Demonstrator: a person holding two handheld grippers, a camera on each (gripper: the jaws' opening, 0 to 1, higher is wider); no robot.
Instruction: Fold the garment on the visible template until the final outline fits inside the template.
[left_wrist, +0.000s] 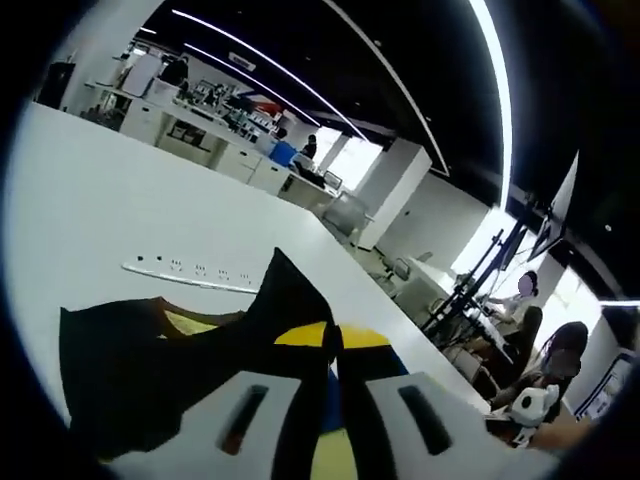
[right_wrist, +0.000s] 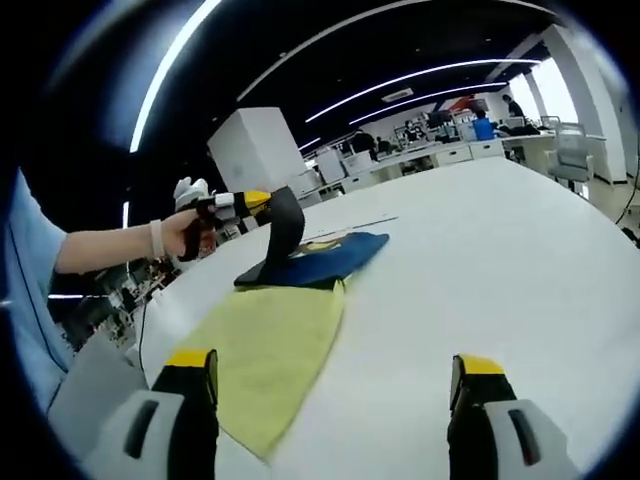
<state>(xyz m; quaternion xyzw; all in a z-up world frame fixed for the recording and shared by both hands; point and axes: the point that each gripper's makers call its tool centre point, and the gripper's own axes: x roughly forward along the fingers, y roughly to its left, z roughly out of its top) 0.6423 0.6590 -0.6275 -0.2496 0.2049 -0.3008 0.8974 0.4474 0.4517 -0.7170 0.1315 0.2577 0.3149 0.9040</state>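
- In the left gripper view the dark garment (left_wrist: 180, 360) covers most of the yellow template (left_wrist: 345, 440), and the left gripper (left_wrist: 335, 385) hides its lower part (jaw tips lost in the folds).
- In the right gripper view the template's (right_wrist: 265, 355) near corner runs behind the right gripper's (right_wrist: 335, 380) jaw.
- The person's sleeve (right_wrist: 30, 290) is cut off at the edge.
- Distant desks (right_wrist: 450, 150) are too small to tell apart.

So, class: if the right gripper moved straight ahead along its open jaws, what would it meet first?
Probably the bare white table: the right gripper points just past the edge of the yellow rectangular template sheet, with the dark blue folded garment farther left. Depth is uncertain.
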